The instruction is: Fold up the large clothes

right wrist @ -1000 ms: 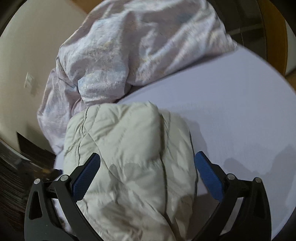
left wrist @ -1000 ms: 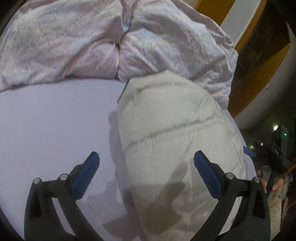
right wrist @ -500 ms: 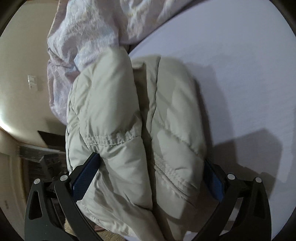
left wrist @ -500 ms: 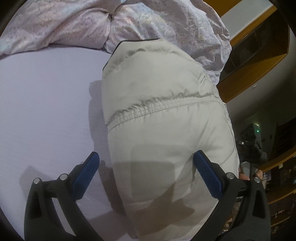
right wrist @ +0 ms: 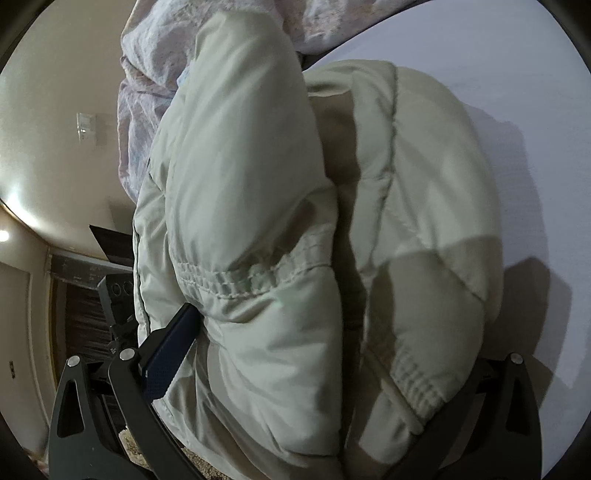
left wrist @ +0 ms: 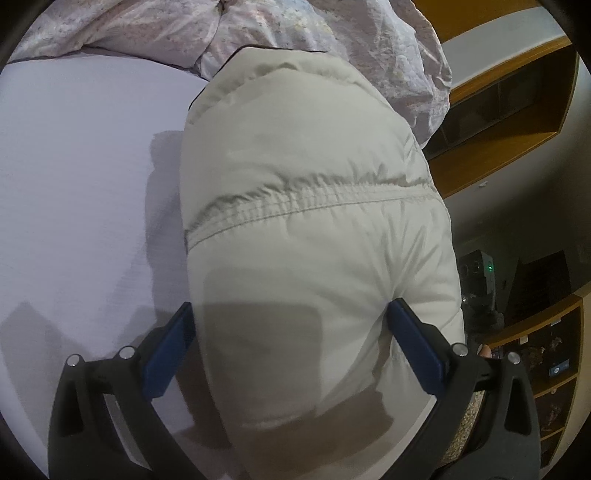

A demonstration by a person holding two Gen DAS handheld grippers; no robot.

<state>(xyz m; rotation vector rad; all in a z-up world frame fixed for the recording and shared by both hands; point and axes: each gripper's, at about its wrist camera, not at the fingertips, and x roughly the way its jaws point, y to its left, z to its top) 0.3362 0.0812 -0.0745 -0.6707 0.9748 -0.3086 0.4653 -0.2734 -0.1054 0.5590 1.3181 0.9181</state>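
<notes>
Folded puffer jacket (left wrist: 314, 229) at bed (left wrist: 74, 184) edge; left gripper (left wrist: 291, 347) and right gripper (right wrist: 332, 369) fingers wide, straddling jacket bulk.

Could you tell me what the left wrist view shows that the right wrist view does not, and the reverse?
Only the left wrist view shows the wooden shelving beyond the bed, a dark device with a green light, and both blue pads of the left gripper straddling the jacket. Only the right wrist view shows the cream wall with a switch plate and the jacket's two stacked puffy folds, with only one pad of the right gripper visible. Both show the cream puffer jacket, lilac sheet and crumpled duvet.
</notes>
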